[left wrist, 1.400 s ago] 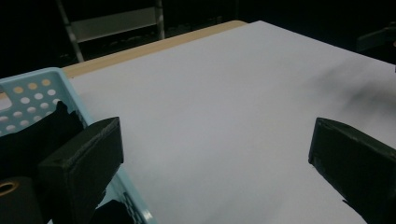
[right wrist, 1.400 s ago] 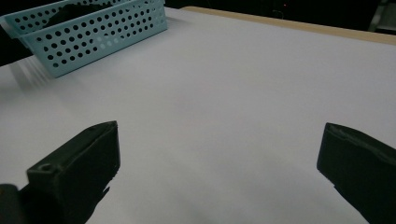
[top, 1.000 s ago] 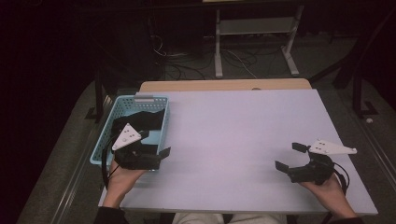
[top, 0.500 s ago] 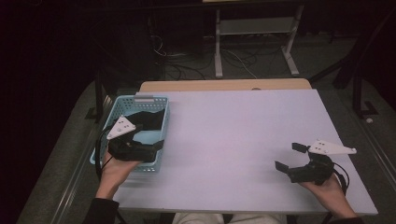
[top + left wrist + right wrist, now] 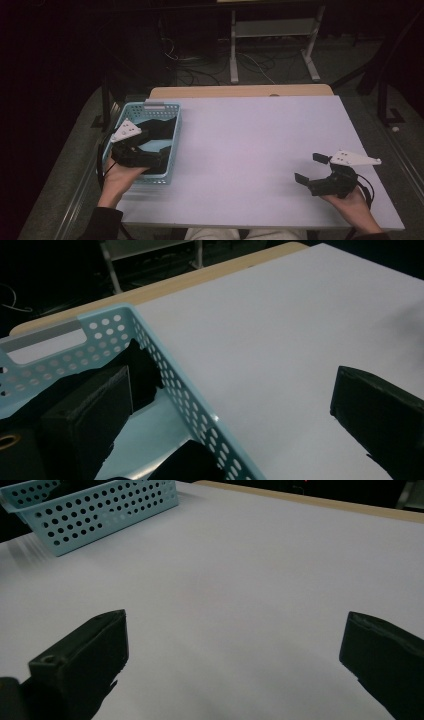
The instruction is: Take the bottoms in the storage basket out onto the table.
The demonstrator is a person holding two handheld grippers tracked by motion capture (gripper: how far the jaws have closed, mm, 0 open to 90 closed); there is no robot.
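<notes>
Over the pale blue perforated basket (image 5: 171,145) at the near left corner of the white table (image 5: 250,150), the left gripper (image 5: 150,152) hangs with its jaws spread wide and nothing between them. Seen from the left gripper view, the basket's long side wall (image 5: 190,400) runs straight up through the gap between the two jaws: the left-hand finger (image 5: 95,415) sits inside the basket, above its floor, and the right-hand finger (image 5: 380,420) stands outside it, above bare tabletop. Black material (image 5: 142,370) lies in the basket, dark and ragged at its edge, just beyond the tip of the inside finger; whether that finger touches it cannot be told. More of the same black stuff shows low down between the jaws, close against the inner face of the basket wall. What the black material is cannot be made out.

Well apart from all this, at the near right of the table, the right gripper (image 5: 312,172) is held low over the surface in the person's right hand (image 5: 350,202), its jaws likewise wide apart and gripping nothing. From the right gripper view, only plain white table lies between its two fingers (image 5: 85,655), and the basket (image 5: 100,510) stands far ahead of the fingertips, off to the left-hand finger's side, well out of reach of either jaw. The person's left hand (image 5: 117,180) grips the left gripper from below, at the basket's near end
</notes>
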